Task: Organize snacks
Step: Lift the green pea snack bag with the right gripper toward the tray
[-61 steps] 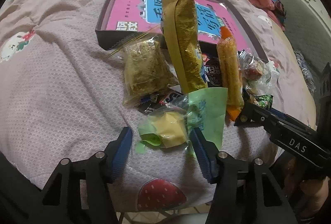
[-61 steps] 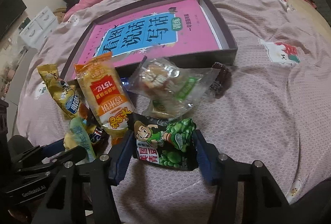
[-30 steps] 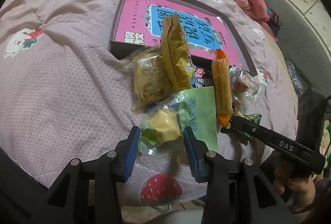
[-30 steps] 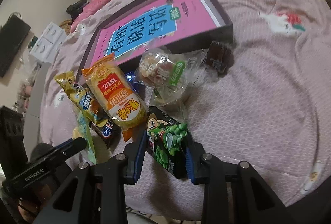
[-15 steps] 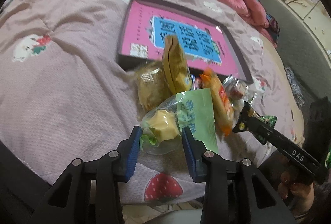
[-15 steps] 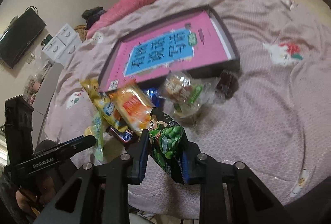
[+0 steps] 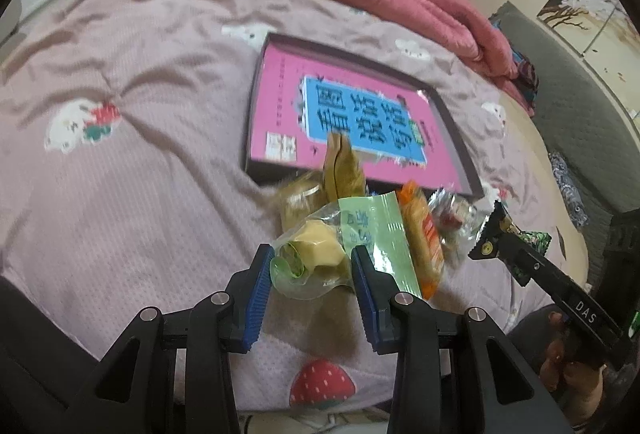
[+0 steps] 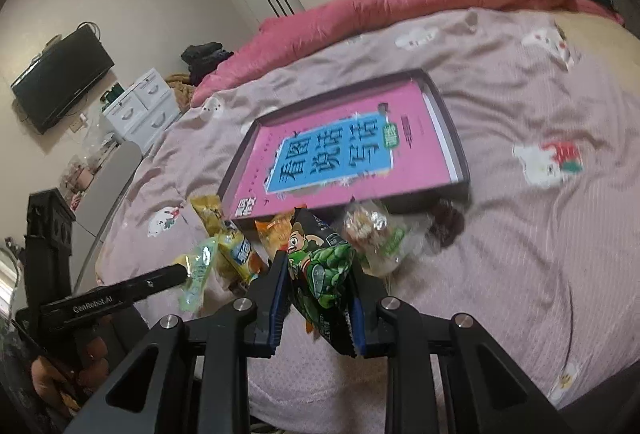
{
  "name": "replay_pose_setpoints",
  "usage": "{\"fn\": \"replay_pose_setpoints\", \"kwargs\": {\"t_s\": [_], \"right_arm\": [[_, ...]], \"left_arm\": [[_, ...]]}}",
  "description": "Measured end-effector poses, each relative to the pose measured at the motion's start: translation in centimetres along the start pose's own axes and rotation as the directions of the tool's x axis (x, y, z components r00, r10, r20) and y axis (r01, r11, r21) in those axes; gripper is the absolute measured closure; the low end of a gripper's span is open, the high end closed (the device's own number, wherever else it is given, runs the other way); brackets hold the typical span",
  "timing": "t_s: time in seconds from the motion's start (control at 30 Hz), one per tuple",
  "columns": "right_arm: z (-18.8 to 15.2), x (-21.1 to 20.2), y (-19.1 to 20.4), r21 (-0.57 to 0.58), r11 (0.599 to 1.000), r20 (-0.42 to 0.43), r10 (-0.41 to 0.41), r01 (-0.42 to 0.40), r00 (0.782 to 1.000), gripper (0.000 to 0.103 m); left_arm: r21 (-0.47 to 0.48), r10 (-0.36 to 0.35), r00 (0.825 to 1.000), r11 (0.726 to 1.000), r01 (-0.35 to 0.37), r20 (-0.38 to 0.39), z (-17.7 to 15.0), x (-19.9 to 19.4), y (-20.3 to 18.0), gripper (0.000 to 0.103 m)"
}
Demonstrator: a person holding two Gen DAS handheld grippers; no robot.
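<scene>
Both grippers had their fingers clamped on snacks. Left gripper [image 7: 314,276] pinched a clear-and-green packet with a yellow pastry [image 7: 320,246] inside; the blue pads [image 7: 258,292] pressed its clear end from both sides, the green printed half sticking out forward-right past the right finger. Right gripper [image 8: 318,290] was squeezed on a green pea snack bag [image 8: 322,278], held edge-up between narrow-set pads, top corner poking forward of the fingertips, bottom seam hanging below them. Both packets looked raised off the pink quilt [image 7: 140,153]. Remaining pile sat just ahead of the fingers, against the near wall of the dark shallow box [image 7: 256,121] holding a pink book [image 7: 360,117]: gold bag [image 7: 344,169], orange rice-cracker pack [image 7: 422,226], clear-wrapped candies [image 8: 372,234], dark small packet [image 8: 448,220]. Frames were motion-blurred, so finer labels weren't readable.
</scene>
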State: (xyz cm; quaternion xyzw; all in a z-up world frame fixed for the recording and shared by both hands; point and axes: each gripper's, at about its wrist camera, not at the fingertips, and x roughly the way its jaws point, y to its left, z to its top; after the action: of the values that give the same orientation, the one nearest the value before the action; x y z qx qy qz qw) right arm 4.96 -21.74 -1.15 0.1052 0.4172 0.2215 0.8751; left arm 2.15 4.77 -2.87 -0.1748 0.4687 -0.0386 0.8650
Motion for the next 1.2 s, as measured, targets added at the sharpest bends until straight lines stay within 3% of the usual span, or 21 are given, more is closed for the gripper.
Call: {"fn": "replay_pose_setpoints", "kwargs": {"t_s": [0.63,0.67,0.73,0.9,0.97,1.07,1.2], "right_arm": [[2.0,0.3,-0.9,-0.008,1.0,0.05,-0.004,0.005,0.999,0.076],[2.1,0.2,-0.9,-0.009,1.0,0.057,-0.006,0.007,0.998,0.076],[2.5,0.3,-1.0,-0.009,1.0,0.064,-0.01,0.01,0.998,0.076],[3.3,1.3,-1.6,0.004,1.0,0.062,-0.015,0.015,0.998,0.076],[3.5,1.4,-1.9,0.01,1.0,0.069,-0.01,0.01,0.998,0.076],[3.6,1.3,-2.0,0.014,1.0,0.077,-0.003,0.002,0.997,0.076],[3.8,1.6,-2.3,0.027,1.0,0.072,0.005,-0.007,0.997,0.076]], "left_arm": [[-0.047,0.022,0.99,0.999,-0.015,0.138,4.5,-1.3,0.5,0.063],[-0.049,0.021,0.989,0.999,-0.014,0.146,5.0,-1.3,0.5,0.066],[-0.036,0.036,0.986,0.999,-0.03,0.164,5.7,-1.0,0.2,0.086],[-0.044,0.037,0.994,0.999,-0.033,0.102,6.8,2.7,0.2,0.087],[-0.086,-0.02,0.999,0.996,0.024,0.049,6.6,3.9,0.6,0.087],[-0.026,0.017,0.997,1.0,-0.015,0.075,6.3,3.9,-0.1,0.087],[-0.009,0.014,0.996,1.0,-0.013,0.083,6.4,4.0,-0.4,0.087]]}}
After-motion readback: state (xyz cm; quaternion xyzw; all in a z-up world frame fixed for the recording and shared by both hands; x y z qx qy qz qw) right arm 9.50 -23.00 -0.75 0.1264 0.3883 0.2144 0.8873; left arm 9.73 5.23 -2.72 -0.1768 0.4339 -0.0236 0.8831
